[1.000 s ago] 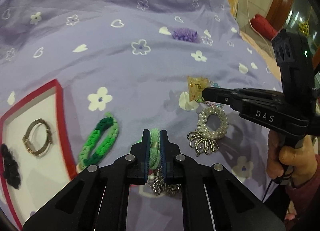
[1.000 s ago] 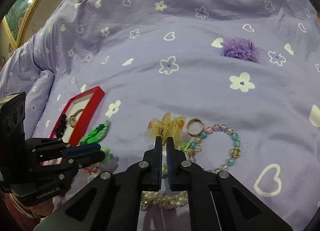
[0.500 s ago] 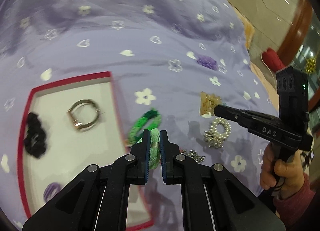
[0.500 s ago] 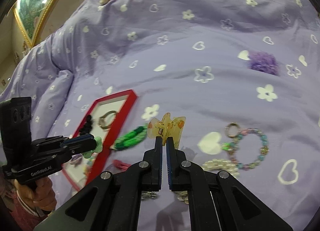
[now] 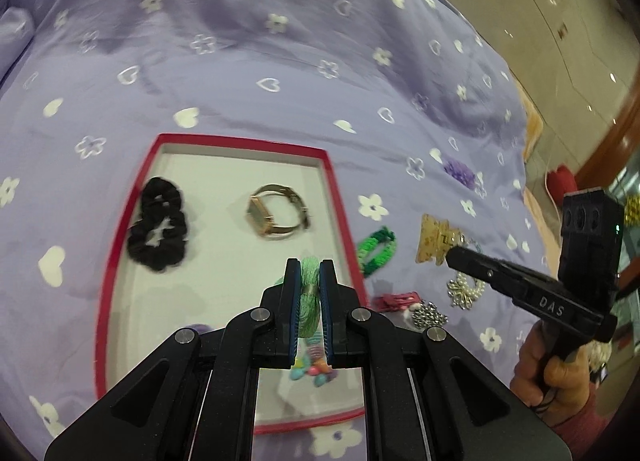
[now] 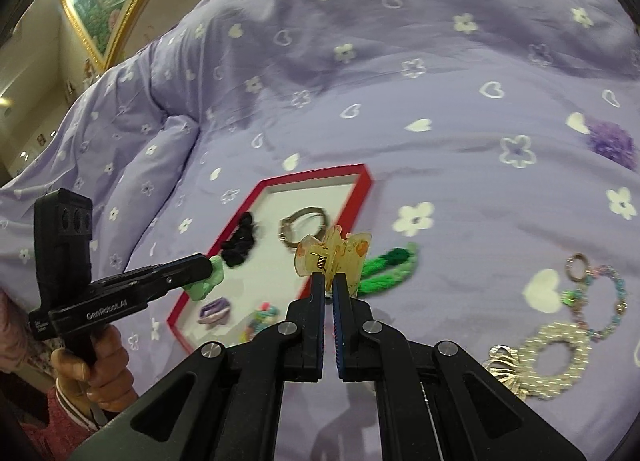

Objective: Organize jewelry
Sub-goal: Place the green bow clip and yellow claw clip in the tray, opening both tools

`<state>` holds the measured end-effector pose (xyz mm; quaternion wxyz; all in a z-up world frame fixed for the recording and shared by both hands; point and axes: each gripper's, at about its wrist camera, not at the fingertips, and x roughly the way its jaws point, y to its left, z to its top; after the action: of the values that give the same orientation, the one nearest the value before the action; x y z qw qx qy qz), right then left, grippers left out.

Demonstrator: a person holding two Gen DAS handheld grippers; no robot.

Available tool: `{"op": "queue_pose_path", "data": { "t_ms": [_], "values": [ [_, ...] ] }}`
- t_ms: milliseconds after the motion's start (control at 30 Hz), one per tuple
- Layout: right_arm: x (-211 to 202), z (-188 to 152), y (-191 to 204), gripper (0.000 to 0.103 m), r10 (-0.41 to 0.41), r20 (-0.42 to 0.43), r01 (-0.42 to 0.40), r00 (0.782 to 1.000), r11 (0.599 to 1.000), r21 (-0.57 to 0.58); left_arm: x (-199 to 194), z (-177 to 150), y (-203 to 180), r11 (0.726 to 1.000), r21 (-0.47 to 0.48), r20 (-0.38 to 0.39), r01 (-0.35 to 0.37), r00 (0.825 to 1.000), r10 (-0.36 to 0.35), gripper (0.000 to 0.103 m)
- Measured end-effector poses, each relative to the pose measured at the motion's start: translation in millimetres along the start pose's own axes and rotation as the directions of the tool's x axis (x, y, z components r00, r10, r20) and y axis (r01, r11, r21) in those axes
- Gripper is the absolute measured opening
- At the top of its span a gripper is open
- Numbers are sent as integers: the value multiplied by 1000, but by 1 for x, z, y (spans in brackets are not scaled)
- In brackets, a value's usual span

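Your left gripper (image 5: 309,269) pinches a pale green scrunchie (image 5: 310,293) above the red-rimmed tray (image 5: 336,197); your right gripper (image 6: 329,281) clamps a yellow claw clip (image 6: 332,251) just right of that tray.

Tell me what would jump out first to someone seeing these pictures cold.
Probably the red-rimmed tray on the purple flowered bedspread, with a black scrunchie and a gold watch lying inside. Next, both tongs carry something: the left tongs are shut on a light green scrunchie above the tray, and the right tongs pinch a yellow hair claw near the tray's right edge.
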<state>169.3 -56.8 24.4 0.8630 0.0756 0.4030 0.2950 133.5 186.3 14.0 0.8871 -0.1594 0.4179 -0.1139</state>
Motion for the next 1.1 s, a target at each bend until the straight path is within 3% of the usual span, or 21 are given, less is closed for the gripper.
{"op": "queue_pose_path", "data": {
  "t_ms": [233,567,867,1100],
  "values": [
    [18,2,24,3,45,-29,-46,999,998,-32,-7,0,30,998,-70,12,-2,1000,3,8],
    [63,5,49,3,90,-107,-96,990,994,-58,13,7,59,992,-70,4,-109,994,110,8],
    [117,6,48,3,58,-209,-71,976,996,-57,48,14,76,981,-46,-31,-190,982,188,8],
    [126,4,48,4,47,-236,-66,971,995,-72,65,11,82,977,-42,-77,-211,975,207,9]
  ]
}}
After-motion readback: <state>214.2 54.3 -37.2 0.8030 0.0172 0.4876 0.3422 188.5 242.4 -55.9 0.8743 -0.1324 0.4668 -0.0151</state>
